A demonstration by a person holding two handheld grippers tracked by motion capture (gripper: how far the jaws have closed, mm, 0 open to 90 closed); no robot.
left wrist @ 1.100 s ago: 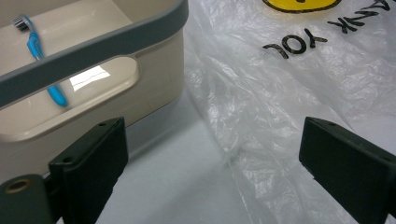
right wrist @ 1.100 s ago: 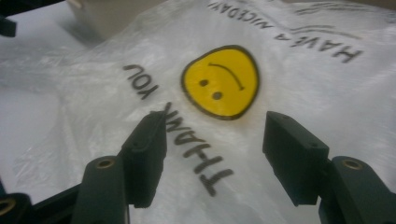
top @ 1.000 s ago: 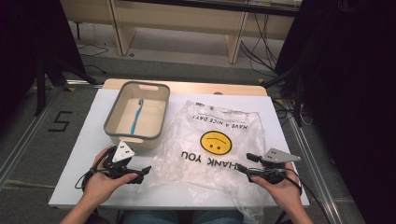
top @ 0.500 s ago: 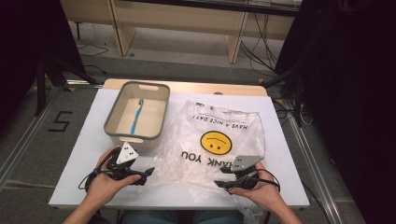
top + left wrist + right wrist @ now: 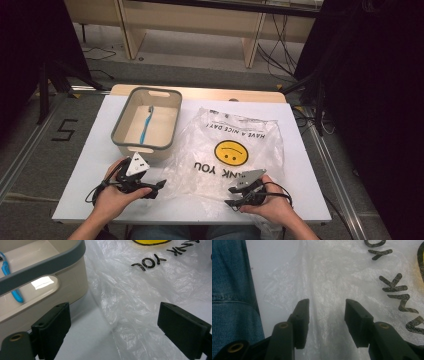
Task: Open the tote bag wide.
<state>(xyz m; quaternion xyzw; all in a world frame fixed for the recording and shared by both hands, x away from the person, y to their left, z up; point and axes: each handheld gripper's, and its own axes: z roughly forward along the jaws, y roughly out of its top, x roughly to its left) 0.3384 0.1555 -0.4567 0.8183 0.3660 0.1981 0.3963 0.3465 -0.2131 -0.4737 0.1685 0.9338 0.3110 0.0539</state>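
Note:
A clear plastic bag (image 5: 235, 140) with a yellow smiley face and black lettering lies flat on the white table (image 5: 85, 170). My left gripper (image 5: 159, 189) rests at the bag's near-left corner. In the left gripper view my left gripper (image 5: 115, 322) is wide open, with the bag's crumpled edge (image 5: 140, 290) lying between the jaws, untouched. My right gripper (image 5: 229, 197) sits at the bag's near edge. In the right gripper view my right gripper (image 5: 327, 305) has just been closing and stands half open over the bag (image 5: 332, 277), with film between the pads and no visible pinch.
A beige bin with a grey rim (image 5: 142, 146) stands left of the bag and holds a blue toothbrush (image 5: 147, 122). The bin's handle wall (image 5: 45, 265) is close beside my left jaw. Blue jeans (image 5: 229, 290) show past the table's near edge.
My right gripper has slid left along the near edge onto the bag, and its jaws have narrowed. The left gripper has stayed where it was.

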